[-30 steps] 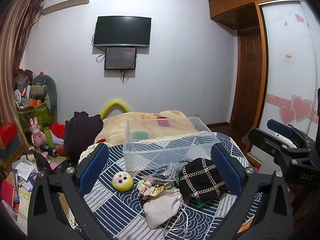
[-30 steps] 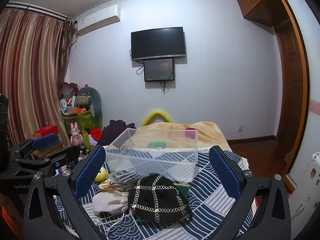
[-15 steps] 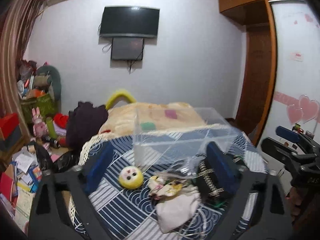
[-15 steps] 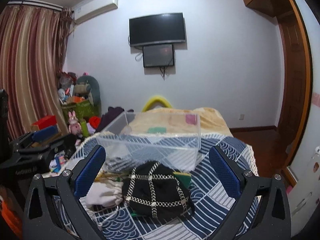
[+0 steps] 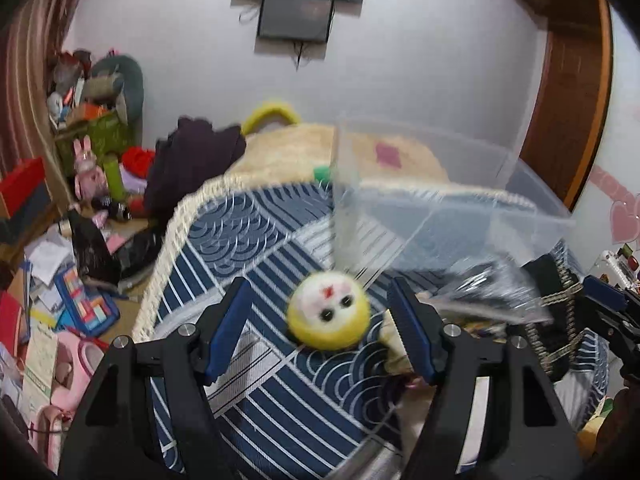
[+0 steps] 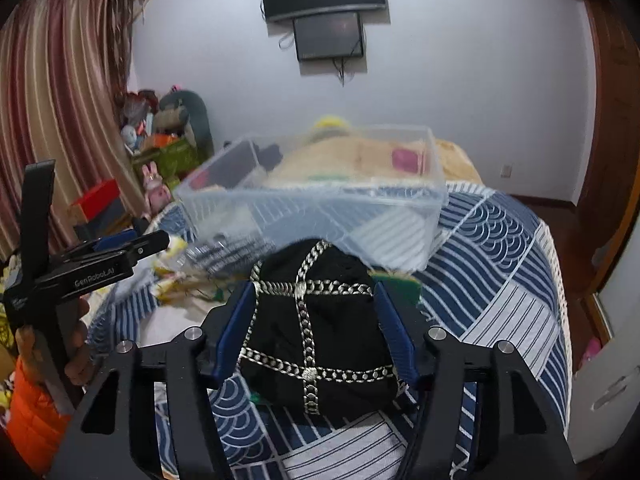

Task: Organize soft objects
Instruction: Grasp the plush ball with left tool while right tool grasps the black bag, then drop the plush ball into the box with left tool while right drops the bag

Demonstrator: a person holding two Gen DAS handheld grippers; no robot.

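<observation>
Straddling two different soft things on the bed (image 5: 248,240) at once. Left tongs (image 5: 322,322) spread open, blue pads either side of the yellow plush ball (image 5: 328,316) with clear gaps at 9 and 3 o'clock, nothing gripped. Right tongs (image 6: 316,330) likewise open around the black chain-trimmed pouch (image 6: 316,336), pads very near its flanks; cannot tell whether touching. Clear plastic bin (image 6: 320,208) at 12 o'clock beyond both, seemingly empty, though blur and see-through walls leave that unsure.

Ball: probably very light, squashy, round, so apt to roll or pop out forward if pinched off centre. Best taken across the widest part, pads level with the face, closing gently until the fluff gives. View blurred there, so exact seating on the patterned cover unclear.

Pouch: soft black fabric, likely to sag and fold once lifted; metal chain strips (image 6: 298,292) crossing it add some weight and a slippery, hard line under the pads. Better to pinch fabric at mid-height on the two sides rather than on a chain, and deep enough not to catch only a loose fold. Green item (image 6: 396,280) half hidden under its far edge at 1 o'clock, apt to drag along.

Crinkled clear bag (image 5: 492,292) and pale cloth bundle (image 5: 396,344) at 3 o'clock of the ball, close enough to snag the right-hand pad.
</observation>
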